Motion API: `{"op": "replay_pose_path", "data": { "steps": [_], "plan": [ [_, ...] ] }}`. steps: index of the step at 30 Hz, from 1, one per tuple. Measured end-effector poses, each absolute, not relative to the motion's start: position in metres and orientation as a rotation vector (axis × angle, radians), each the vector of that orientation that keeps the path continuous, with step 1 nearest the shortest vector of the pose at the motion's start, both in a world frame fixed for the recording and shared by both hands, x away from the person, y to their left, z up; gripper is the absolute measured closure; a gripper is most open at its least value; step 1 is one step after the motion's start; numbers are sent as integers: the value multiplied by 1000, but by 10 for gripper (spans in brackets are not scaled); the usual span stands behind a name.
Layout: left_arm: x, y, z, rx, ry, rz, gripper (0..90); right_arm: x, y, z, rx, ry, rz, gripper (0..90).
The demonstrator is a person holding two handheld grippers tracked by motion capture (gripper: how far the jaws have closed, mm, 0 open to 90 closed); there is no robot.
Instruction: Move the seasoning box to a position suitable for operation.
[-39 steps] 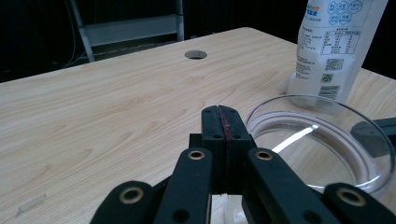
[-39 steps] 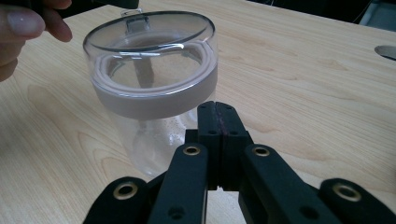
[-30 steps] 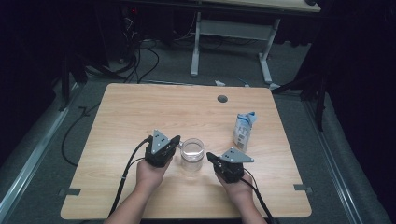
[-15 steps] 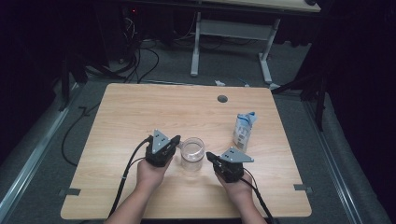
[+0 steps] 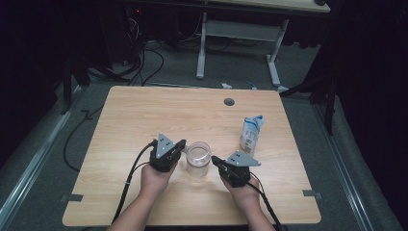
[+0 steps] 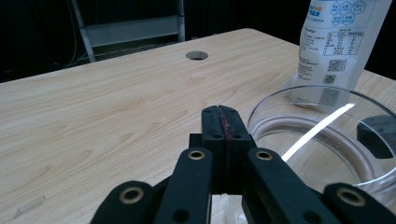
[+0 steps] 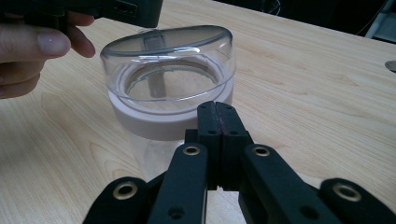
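A clear jar (image 5: 198,157) with a clear lid and white collar stands upright near the table's front middle; it appears as the jar (image 7: 170,88) just beyond my right jaws and as its rim (image 6: 327,135) to the right of my left jaws. My left gripper (image 5: 182,145) sits just left of the jar, shut with nothing in it, its jaws pressed together (image 6: 223,122). My right gripper (image 5: 214,160) sits just right of the jar, also shut and empty (image 7: 217,116). A white and blue pouch (image 5: 251,134) stands behind and right of the jar, its label (image 6: 337,39) visible.
The light wooden table (image 5: 144,115) has a round cable hole (image 5: 229,102) near its far edge. Cables trail from both grippers off the front edge. Beyond the table lie a dark floor, cables and a grey desk frame (image 5: 240,33).
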State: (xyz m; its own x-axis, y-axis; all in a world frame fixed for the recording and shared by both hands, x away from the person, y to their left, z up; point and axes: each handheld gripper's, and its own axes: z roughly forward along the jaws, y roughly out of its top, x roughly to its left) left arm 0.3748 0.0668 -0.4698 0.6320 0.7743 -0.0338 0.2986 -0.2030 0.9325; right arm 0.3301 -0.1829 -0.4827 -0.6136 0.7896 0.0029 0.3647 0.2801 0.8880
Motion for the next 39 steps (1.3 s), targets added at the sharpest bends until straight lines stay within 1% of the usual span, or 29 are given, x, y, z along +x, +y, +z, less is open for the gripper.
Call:
{"op": "replay_pose_path", "data": {
  "steps": [6,10,11,15,20,23,24,25,28,30,34,35,36,37,38,39],
  "plan": [
    [375,68,-470,1775,871,546,900,331,-180,-479,1026,2114,1302,897],
    [369,76,-467,1746,875,544,900,331,-178,-473,1012,2112,1320,897],
    [366,82,-466,1740,885,547,862,331,-177,-472,1009,2109,1325,897],
    [359,90,-470,1752,895,537,850,331,-177,-468,1008,2104,1342,897],
    [351,95,-481,1766,918,505,809,330,-177,-465,1006,2103,1341,897],
    [348,97,-483,1767,924,496,749,330,-176,-464,1008,2102,1343,897],
    [343,97,-485,1781,918,525,730,331,-176,-463,1006,2105,1341,897],
    [343,97,-485,1781,918,525,719,331,-176,-463,1006,2105,1341,897],
    [338,95,-489,1805,911,489,667,330,-174,-461,1005,2105,1338,897],
    [336,94,-492,1823,908,491,631,330,-174,-461,999,2105,1334,897],
    [333,93,-496,1836,899,479,624,329,-174,-461,998,2103,1333,897],
    [332,93,-497,1838,895,458,657,329,-174,-461,1000,2101,1337,897],
    [331,93,-498,1838,892,447,657,329,-174,-461,1000,2101,1337,897],
    [329,92,-499,1839,881,444,699,328,-174,-461,1003,2103,1342,897],
    [328,91,-499,1839,874,448,699,328,-174,-461,1003,2103,1342,897],
    [327,91,-499,1840,859,441,725,328,-172,-461,999,2100,1343,897]
  ]
}}
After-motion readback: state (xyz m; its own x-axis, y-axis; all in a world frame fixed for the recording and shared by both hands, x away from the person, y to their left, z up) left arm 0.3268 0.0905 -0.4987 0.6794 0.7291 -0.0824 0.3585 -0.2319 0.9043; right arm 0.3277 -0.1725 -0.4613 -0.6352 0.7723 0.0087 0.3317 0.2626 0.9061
